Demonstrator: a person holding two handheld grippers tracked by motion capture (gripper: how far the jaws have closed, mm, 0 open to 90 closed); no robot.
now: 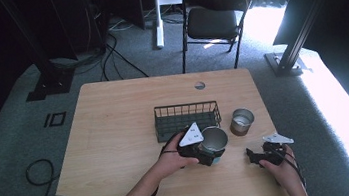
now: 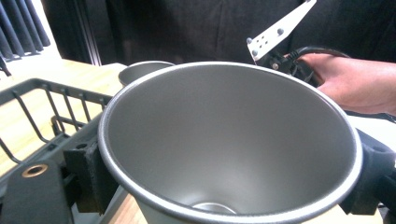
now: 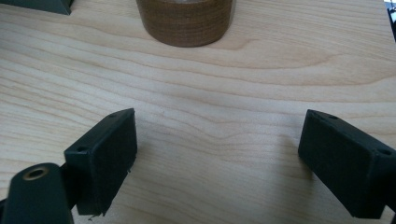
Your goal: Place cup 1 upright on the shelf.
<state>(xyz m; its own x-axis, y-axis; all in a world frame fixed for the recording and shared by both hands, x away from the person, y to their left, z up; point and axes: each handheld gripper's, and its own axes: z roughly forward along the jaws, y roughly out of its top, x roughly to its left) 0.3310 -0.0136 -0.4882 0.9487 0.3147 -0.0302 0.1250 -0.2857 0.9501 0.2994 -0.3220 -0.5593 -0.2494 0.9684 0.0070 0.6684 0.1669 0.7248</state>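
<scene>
**Metal cup held at the basket's near edge**

A grey metal cup was seen just below and right of centre in the high view, clamped by the left gripper; its jaws were closed against the cup's outer wall on either side, as shown in the left gripper view, where the open mouth of the cup faced the camera and a black pad pressed on each flank. The cup's long axis was tilted, with the mouth turned up and toward the upper right of the high view. Directly above it in that view, just beside the rim, lay the dark wire basket; in the left gripper view the basket's wall stood at the left edge, close to the cup. The coming move was judged to turn on this relation: the basket lay immediately beyond the cup, and the left hand was the nearer. A second metal cup stood upright on the wooden table, right of the basket and apart from it. The right gripper rested low at the lower right of the high view, its jaws spread wide and holding nothing; the second cup's base was seen ahead at the top of the right gripper view.
</scene>
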